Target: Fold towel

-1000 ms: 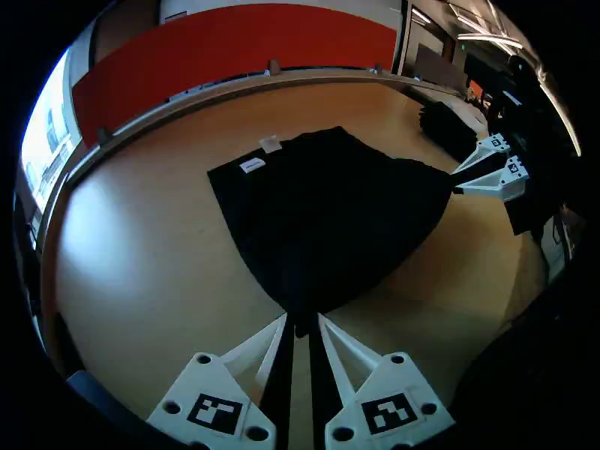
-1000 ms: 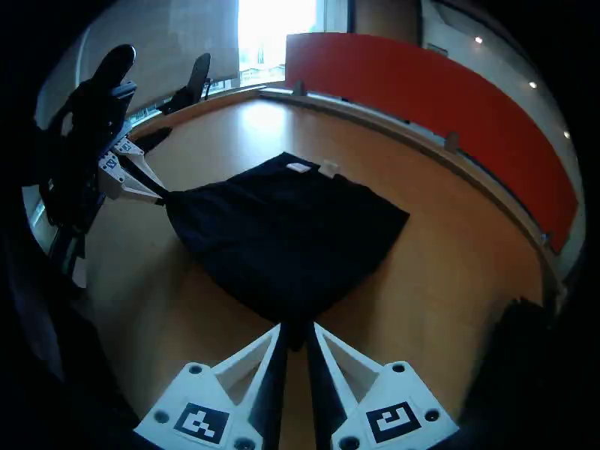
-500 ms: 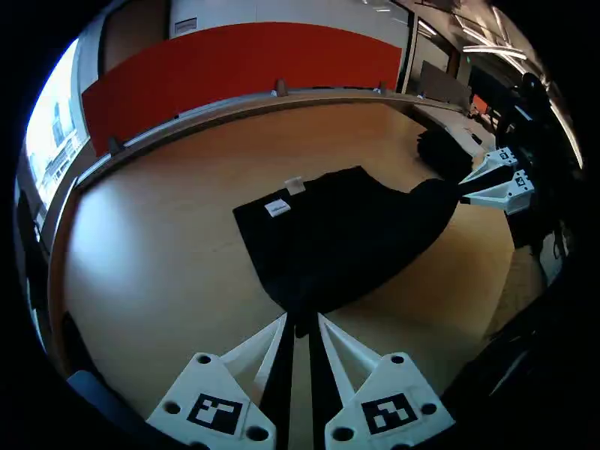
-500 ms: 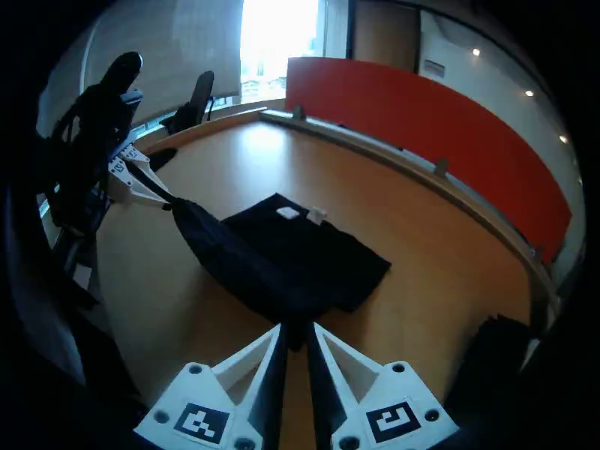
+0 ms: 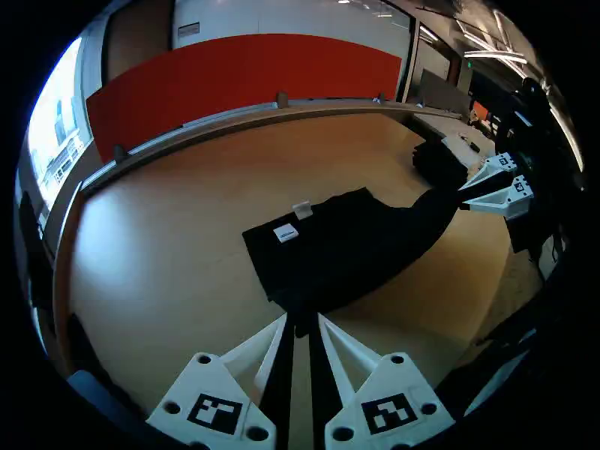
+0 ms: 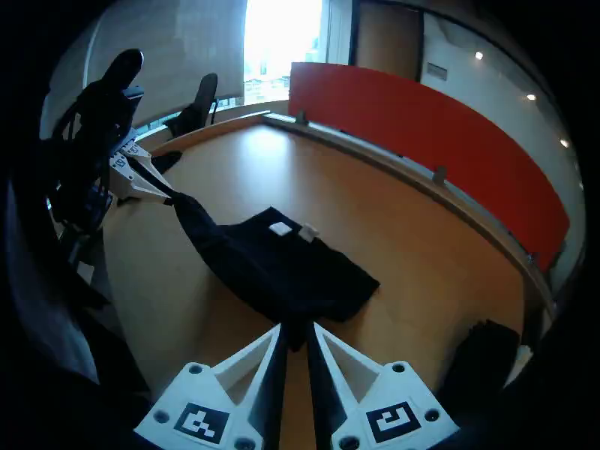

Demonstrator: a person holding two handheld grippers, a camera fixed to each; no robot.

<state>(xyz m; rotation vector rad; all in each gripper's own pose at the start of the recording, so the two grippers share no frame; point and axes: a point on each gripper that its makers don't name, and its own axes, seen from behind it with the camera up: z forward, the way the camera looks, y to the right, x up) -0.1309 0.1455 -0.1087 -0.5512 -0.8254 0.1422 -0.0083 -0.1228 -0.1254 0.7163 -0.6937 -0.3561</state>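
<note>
Closest in the left gripper view, the left gripper (image 5: 303, 324) has its jaws squeezed tight on one corner of the black towel (image 5: 352, 240). In the right gripper view, the right gripper (image 6: 296, 330) does the same, with its jaws pinched on another corner. Both held corners are up in the air, off the desk (image 5: 165, 247). The towel's edge hangs between the two grippers like a dark band. A little farther out, the rest of the towel lies flat on the brown wooden desk, near the middle of it. Two small white tags (image 5: 286, 233) sit by the far edge of the towel, one on the cloth and one just beside it. In the left gripper view, the other gripper is off to the right, and it grips its corner above the desk. Past it, a dark pile (image 5: 439, 161) rests on the desk, well apart from the towel. Along the far edge of the desk stands a long red wall (image 5: 247, 75). In the right gripper view, a dark chair (image 6: 199, 94) stands at the end of the desk, and behind it a bright window (image 6: 281, 37) shines.
</note>
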